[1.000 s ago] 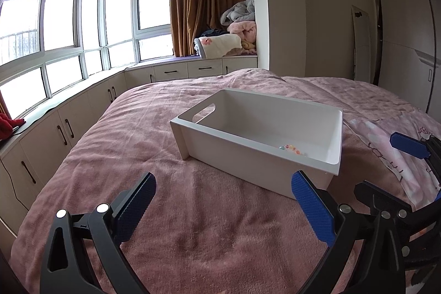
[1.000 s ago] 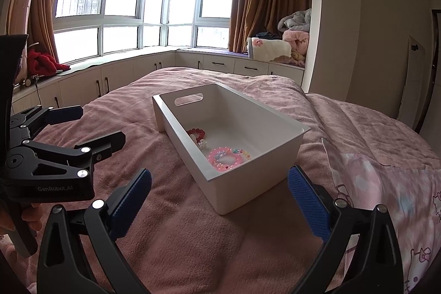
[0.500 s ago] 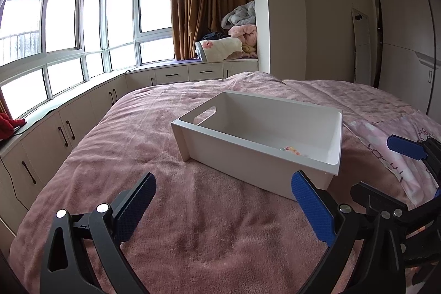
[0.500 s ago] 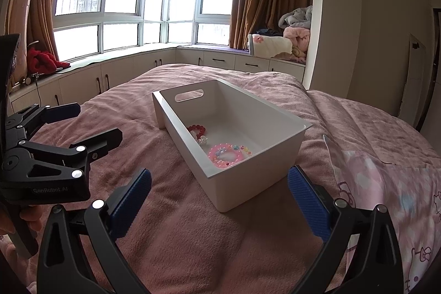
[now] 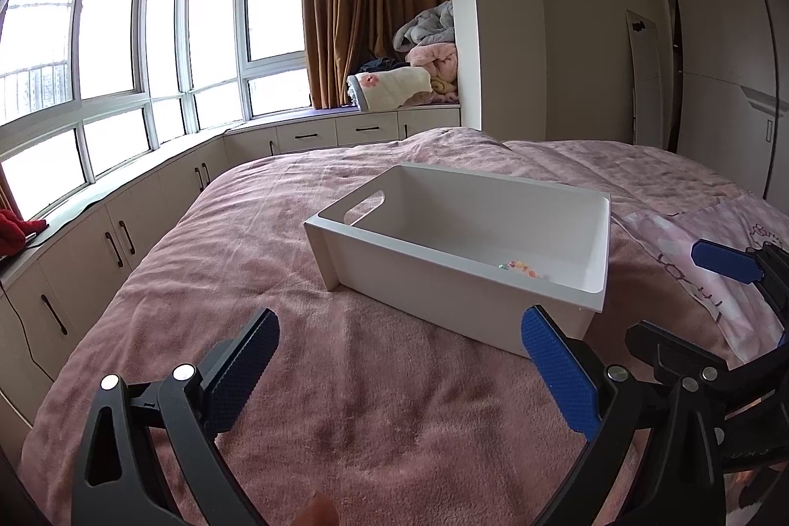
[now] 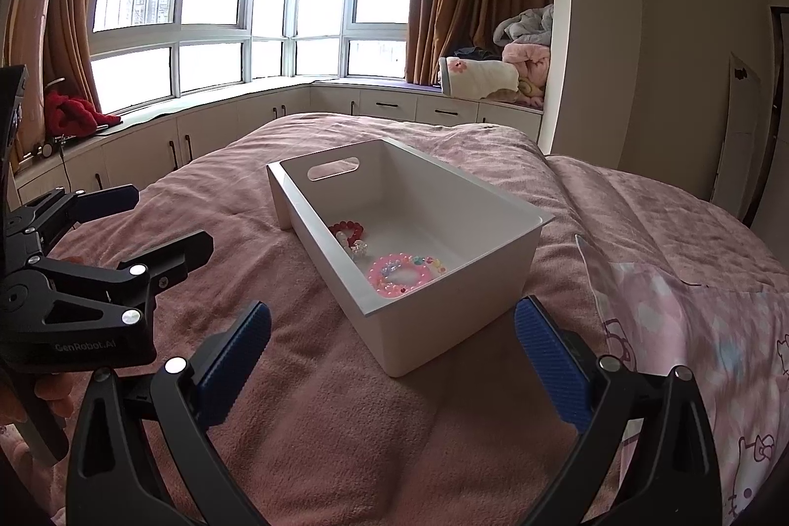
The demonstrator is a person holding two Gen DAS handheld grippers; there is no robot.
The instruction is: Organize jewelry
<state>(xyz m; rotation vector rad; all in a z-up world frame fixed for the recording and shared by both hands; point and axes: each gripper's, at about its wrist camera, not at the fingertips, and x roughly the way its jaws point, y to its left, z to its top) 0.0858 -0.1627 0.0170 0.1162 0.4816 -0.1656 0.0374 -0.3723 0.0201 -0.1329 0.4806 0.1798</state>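
A white plastic bin (image 5: 434,264) (image 6: 498,225) stands on the pink bedspread. Inside it lie a pink bead bracelet (image 6: 400,275), a red bead bracelet (image 6: 346,228) and a clear bead piece (image 6: 358,247); the left wrist view shows only a few coloured beads (image 5: 520,267). My left gripper (image 5: 399,370) is open and empty, held above the bedspread short of the bin; it also shows at the left of the right wrist view (image 6: 148,220). My right gripper (image 6: 392,348) is open and empty, just short of the bin's near corner; it also shows at the right of the left wrist view (image 5: 690,304).
A pink printed pillow (image 6: 700,329) lies right of the bin. A window bench with cabinets (image 5: 162,200) runs along the left and far side. Folded blankets (image 6: 498,77) are piled on the bench by the brown curtain. A wardrobe (image 5: 730,82) stands at the right.
Both grippers have drifted back and up slightly, so the bin sits a little lower and farther in the views. Jaws stayed open. The bin and jewelry have not moved.
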